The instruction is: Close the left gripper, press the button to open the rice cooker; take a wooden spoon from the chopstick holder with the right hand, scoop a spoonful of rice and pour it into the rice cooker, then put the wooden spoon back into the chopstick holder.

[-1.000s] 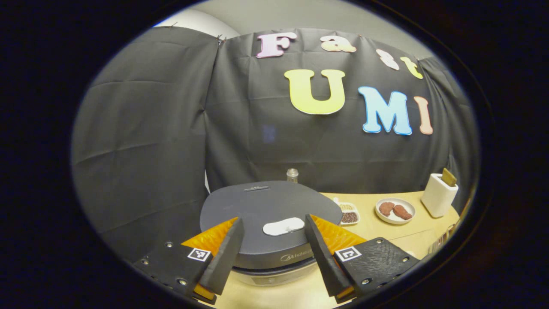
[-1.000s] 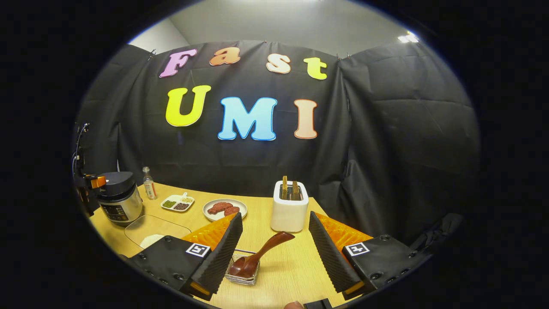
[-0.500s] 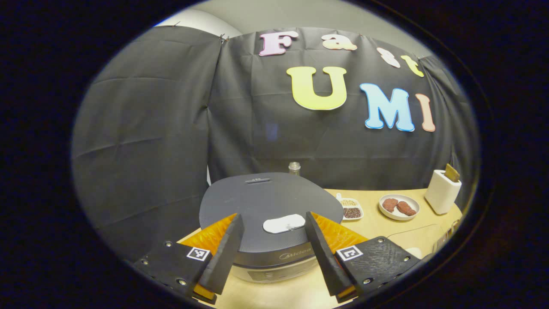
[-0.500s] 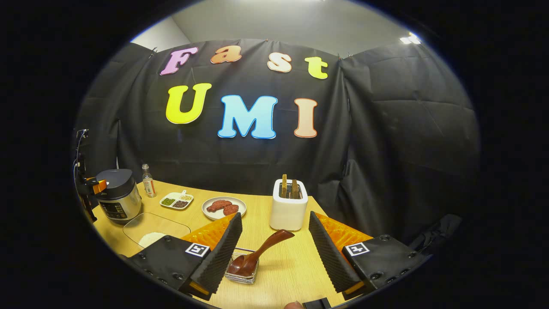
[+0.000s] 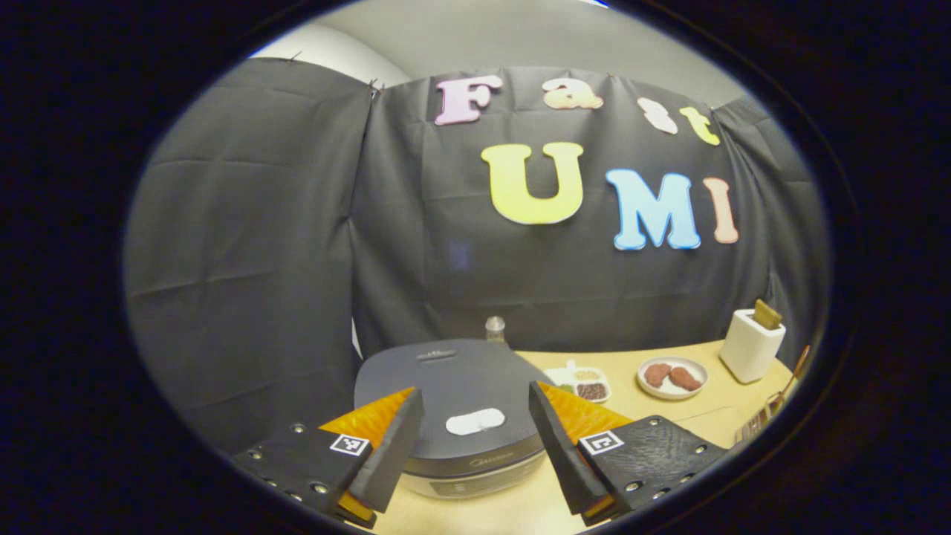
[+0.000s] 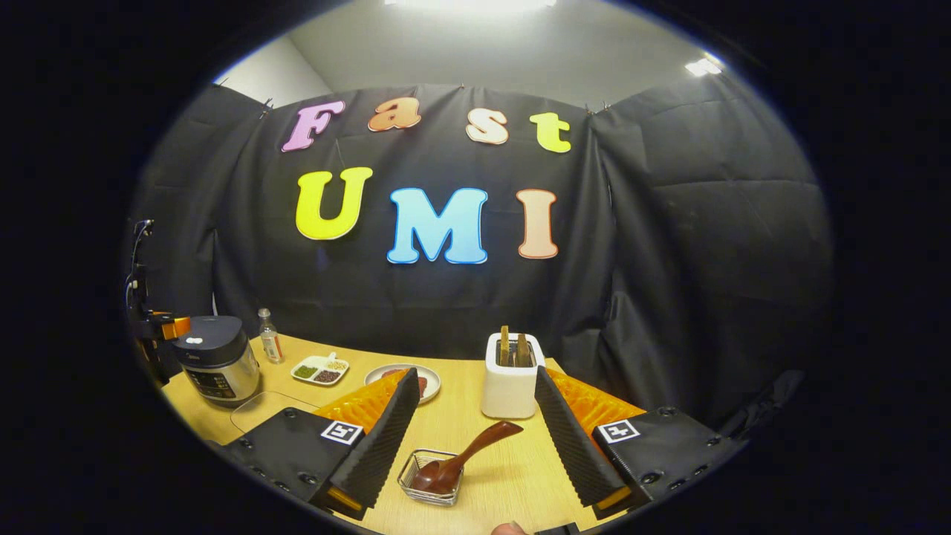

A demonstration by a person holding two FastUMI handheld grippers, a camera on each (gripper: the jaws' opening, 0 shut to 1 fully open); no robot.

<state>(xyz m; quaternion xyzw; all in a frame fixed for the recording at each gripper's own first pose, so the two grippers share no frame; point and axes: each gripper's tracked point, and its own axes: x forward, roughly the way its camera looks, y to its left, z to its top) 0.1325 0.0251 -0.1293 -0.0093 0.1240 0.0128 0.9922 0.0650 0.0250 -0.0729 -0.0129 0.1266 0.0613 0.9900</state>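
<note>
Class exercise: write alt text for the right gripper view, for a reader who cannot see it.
The open right gripper hovers over a wooden table, its fingers flanking a wooden spoon resting in a small wire holder. Behind stand a white toaster, a plate, and a closed rice cooker far left.

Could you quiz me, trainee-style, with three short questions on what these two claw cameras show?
1. True or false: the rice cooker has its lid down.
2. What rests in the wire holder?
A. toast
B. wooden spoon
C. bottle
3. Fill in: the left claw stands ____ above the white button.

Key:
1. True.
2. B; its handle leans out towards the toaster.
3. Open; so does the right claw.
</note>
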